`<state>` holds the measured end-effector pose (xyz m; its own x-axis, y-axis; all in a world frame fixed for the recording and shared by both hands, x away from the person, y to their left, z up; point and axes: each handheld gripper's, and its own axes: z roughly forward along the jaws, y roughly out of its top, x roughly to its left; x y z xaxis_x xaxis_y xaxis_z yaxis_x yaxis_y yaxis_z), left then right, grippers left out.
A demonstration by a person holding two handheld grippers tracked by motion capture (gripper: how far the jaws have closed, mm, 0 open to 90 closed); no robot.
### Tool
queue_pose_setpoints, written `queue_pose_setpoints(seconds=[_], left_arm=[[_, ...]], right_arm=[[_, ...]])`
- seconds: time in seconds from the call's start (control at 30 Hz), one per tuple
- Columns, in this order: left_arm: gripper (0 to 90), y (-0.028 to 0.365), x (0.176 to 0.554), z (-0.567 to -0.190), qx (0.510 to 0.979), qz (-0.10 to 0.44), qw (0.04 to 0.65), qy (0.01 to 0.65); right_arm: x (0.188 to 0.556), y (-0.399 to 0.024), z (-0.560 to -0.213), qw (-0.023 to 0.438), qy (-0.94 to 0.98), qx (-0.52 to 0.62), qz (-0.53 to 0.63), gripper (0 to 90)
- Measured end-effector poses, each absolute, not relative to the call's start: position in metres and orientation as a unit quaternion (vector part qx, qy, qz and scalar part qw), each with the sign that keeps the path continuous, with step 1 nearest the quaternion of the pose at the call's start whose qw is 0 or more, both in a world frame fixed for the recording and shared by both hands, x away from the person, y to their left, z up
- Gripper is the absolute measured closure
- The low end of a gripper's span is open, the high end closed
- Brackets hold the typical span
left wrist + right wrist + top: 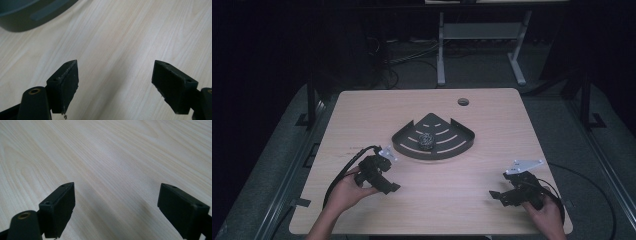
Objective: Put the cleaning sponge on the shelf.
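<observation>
High view: light wood bench (pixel 492 130), big. Dark fan-shaped tray (pixel 433 136) at middle, curved edge toward person. Small dark ball (pixel 426 141) lies inside tray. Left gripper (pixel 388 181) just beside tray's near-left edge, ball ahead and right of it; jaws wide apart, nothing between. Right gripper (pixel 498 195) well apart at bench's near-right, jaws wide apart too, empty. Left hand clearly nearer to ball, so likely it reaches.

The table (pixel 492 200) has a pale wood-grain top, smooth and slightly shiny. The corner shelf tray (pixel 460 143) looks like dark matt metal or plastic. The ball (pixel 426 141) inside looks rough and wiry. The gripper pads (pixel 65 85) are matt black, with worn edges.
</observation>
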<state>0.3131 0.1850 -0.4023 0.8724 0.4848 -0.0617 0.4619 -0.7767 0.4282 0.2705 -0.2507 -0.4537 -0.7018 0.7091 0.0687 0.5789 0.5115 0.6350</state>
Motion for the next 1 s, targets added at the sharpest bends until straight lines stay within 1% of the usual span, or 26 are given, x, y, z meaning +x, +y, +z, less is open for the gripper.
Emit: queue_pose_setpoints(seconds=[1.0], left_arm=[[20.9, 0.216, 0.283, -0.41, 0.936, 0.032, 0.224, 0.271]], right_arm=[[0.268, -0.25, -0.453, 0.103, 0.865, 0.373, 0.321, 14.2]])
